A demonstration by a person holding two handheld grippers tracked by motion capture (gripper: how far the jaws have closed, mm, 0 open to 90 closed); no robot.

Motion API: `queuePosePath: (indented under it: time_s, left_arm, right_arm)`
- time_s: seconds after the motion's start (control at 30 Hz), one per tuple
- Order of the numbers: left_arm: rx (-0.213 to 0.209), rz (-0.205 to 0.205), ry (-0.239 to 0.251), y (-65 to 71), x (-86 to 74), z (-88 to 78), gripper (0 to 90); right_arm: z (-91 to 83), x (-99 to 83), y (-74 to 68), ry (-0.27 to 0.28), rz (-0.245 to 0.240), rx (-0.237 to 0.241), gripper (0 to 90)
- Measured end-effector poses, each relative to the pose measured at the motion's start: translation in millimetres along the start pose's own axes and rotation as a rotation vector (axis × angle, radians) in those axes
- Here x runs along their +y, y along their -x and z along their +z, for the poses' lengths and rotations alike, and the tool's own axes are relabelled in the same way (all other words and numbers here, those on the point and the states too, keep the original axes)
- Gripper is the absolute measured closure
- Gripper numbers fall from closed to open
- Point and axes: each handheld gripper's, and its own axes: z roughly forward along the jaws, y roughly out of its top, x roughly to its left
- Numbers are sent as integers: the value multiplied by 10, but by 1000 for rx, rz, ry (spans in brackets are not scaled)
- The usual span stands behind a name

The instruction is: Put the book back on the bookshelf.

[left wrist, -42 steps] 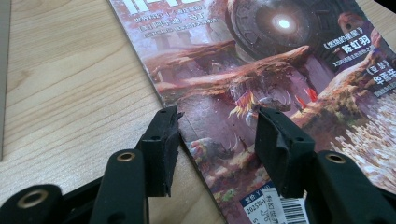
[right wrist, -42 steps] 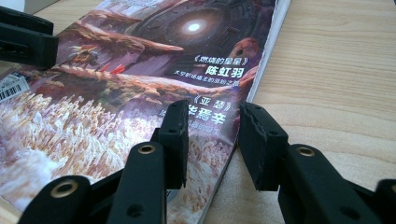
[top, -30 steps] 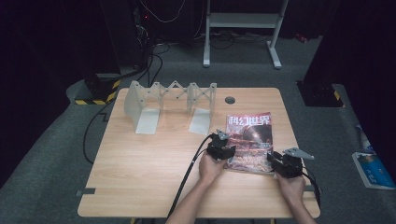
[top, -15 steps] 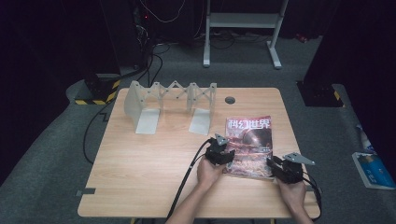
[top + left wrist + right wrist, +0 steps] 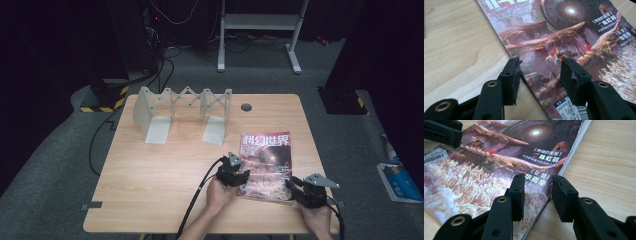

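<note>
Lying flat on the table (image 5: 165,170), the magazine (image 5: 265,160) has the left gripper (image 5: 540,66) and right gripper (image 5: 537,185) straddling its edges, jaws apart, gripping nothing.

The magazine (image 5: 264,165) lies closed, cover up, flat near the table's right front edge.

I see a light wooden table (image 5: 150,190) in the middle of the frame. A magazine (image 5: 265,160) lies flat on it at the lower right. A grey folding rack (image 5: 182,112) stands at the upper left. A small round dark hole (image 5: 245,107) sits near the top edge.
</note>
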Motion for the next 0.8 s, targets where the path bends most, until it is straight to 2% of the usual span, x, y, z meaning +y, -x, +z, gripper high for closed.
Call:
queuePosePath:
  time_s: [0.23,0.47,0.8]
  left_arm:
    - [-3,8,-9,48,-71,-93,504]
    - [-16,12,-26,86,-138,-188,502]
    - [-19,13,-21,144,-255,-309,501]
  right_arm:
    - [-69,-44,-51,-12,13,23,630]
    - [-141,-94,-100,-17,-24,47,631]
    - [-220,-142,-161,-27,-57,74,632]
